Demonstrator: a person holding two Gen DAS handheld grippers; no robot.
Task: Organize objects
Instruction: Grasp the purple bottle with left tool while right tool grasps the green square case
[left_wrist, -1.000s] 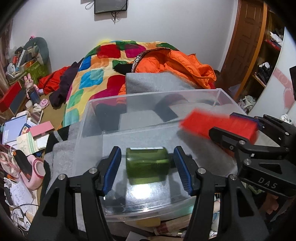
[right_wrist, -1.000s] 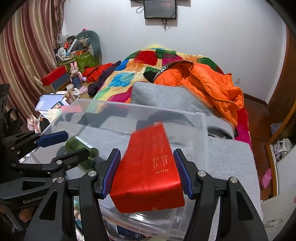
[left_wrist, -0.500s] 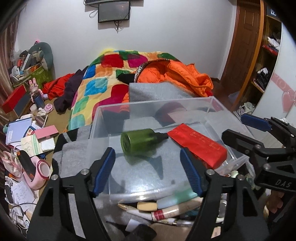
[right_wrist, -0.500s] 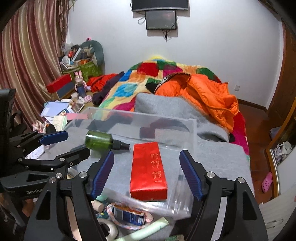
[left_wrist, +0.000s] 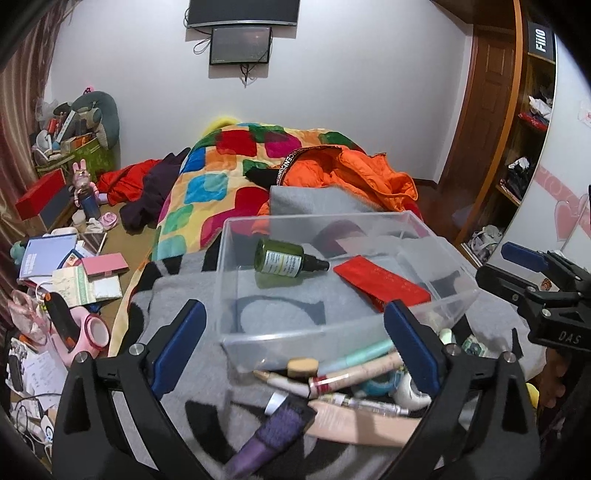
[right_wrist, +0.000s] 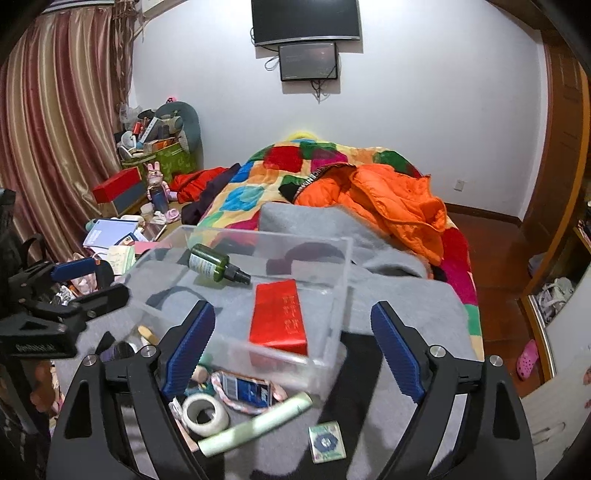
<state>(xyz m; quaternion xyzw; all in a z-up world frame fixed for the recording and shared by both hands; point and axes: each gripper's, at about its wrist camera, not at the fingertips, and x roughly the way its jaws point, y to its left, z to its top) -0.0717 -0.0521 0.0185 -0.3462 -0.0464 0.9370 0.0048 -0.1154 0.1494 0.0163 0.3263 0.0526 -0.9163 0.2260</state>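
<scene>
A clear plastic bin (left_wrist: 332, 334) (right_wrist: 341, 266) sits on a grey blanket on the bed. Inside it lie a green bottle with a black cap (left_wrist: 282, 257) (right_wrist: 214, 263) and a red box (left_wrist: 382, 283) (right_wrist: 279, 314). My left gripper (left_wrist: 291, 347) is open and empty, held back above the near side of the bin. My right gripper (right_wrist: 291, 350) is open and empty, above the bin's near edge. In front of the bin lies a pile of small items: pens and tubes (left_wrist: 354, 369), a tape roll (right_wrist: 205, 408), a pale green tube (right_wrist: 255, 424), a blue packet (right_wrist: 245, 393).
A purple brush (left_wrist: 266, 439) lies near my left gripper. A small green card (right_wrist: 327, 443) lies on the blanket. An orange jacket (right_wrist: 391, 206) and a patchwork quilt (left_wrist: 218, 184) cover the bed behind. Books and clutter (left_wrist: 70, 266) fill the floor to the left.
Both grippers opened and let the green bottle and the red box go into the bin. Both then pulled back and up, and the pile of small items came into view.
</scene>
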